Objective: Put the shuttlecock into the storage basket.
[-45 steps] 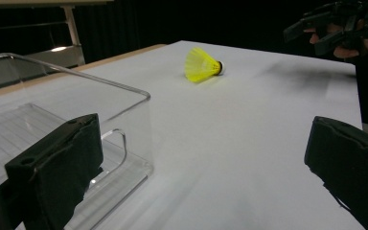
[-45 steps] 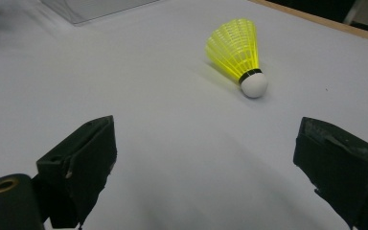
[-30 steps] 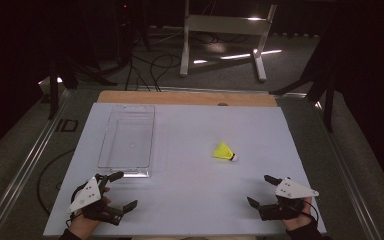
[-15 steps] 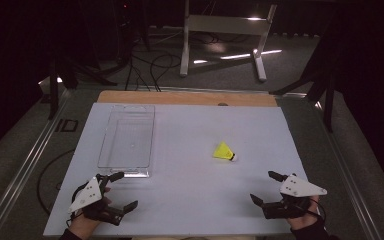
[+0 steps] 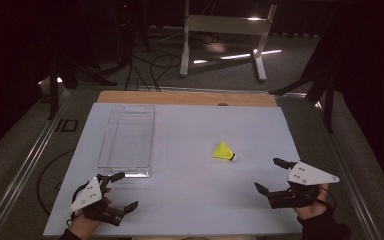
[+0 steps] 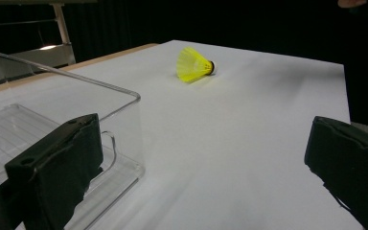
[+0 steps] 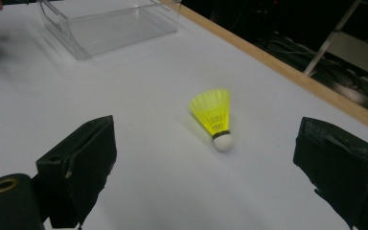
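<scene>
Step in hand: you appear to be lining up the right gripper (image 5: 275,175) on the yellow shuttlecock (image 5: 224,151), probably to put it in the clear plastic bin (image 5: 127,136)
Shuttlecock: it lies on its side right of the table's middle, white cork tip (image 7: 222,142) toward you, well apart from the bin
Right gripper: jaws spread wide, holding nothing; the shuttlecock sits framed between them
Left gripper (image 5: 121,190): jaws wide apart and empty, just beside the bin's near corner
Advice: close on the skirt near the cork, gently, since the thin skirt likely crushes; keep the jaws low and level
Surface: white tabletop (image 5: 190,200), smooth, with a wooden strip (image 5: 180,98) along the far edge
Room: dark, with a metal stand (image 5: 225,30) and cables on the floor behind
</scene>
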Action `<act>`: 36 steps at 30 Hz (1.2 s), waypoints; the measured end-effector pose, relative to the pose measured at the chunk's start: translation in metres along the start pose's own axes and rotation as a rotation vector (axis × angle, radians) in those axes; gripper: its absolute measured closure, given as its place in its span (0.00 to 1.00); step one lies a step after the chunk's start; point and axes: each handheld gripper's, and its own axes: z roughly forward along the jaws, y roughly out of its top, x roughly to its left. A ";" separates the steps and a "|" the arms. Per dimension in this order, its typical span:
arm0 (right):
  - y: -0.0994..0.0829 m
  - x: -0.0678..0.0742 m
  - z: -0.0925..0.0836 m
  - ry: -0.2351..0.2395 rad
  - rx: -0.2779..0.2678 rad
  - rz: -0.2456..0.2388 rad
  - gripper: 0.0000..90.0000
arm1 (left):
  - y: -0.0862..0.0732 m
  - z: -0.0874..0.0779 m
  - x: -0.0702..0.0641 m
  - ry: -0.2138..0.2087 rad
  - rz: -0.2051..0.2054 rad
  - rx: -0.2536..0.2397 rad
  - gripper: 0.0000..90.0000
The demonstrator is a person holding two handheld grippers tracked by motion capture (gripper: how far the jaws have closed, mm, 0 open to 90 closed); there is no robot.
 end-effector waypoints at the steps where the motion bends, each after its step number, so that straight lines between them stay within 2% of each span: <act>1: 0.002 -0.001 0.000 -0.001 -0.002 0.001 0.09 | 0.000 0.000 0.000 -0.001 0.000 0.001 0.01; 10: 0.020 -0.015 0.011 0.038 0.034 -0.014 0.09 | 0.000 0.000 0.000 -0.005 -0.001 0.002 0.00; 14: 0.025 -0.020 0.017 0.039 0.043 -0.027 0.09 | 0.000 0.000 0.000 -0.006 -0.005 0.000 0.01; 24: 0.031 -0.033 0.037 0.093 0.058 -0.029 0.09 | 0.000 0.000 0.000 -0.010 -0.004 0.003 0.01; 27: 0.033 -0.037 0.043 0.121 0.086 -0.040 0.09 | 0.000 0.000 0.000 -0.012 -0.003 0.006 0.01; 29: 0.034 -0.038 0.047 0.116 0.108 -0.049 0.09 | 0.000 0.001 0.000 -0.013 -0.003 0.005 0.01; 30: 0.034 -0.040 0.050 0.131 0.121 -0.048 0.09 | 0.000 0.001 0.000 -0.013 -0.003 0.005 0.01; 36: 0.033 -0.044 0.064 0.146 0.164 -0.047 0.09 | 0.000 0.001 0.000 -0.017 0.000 0.006 0.01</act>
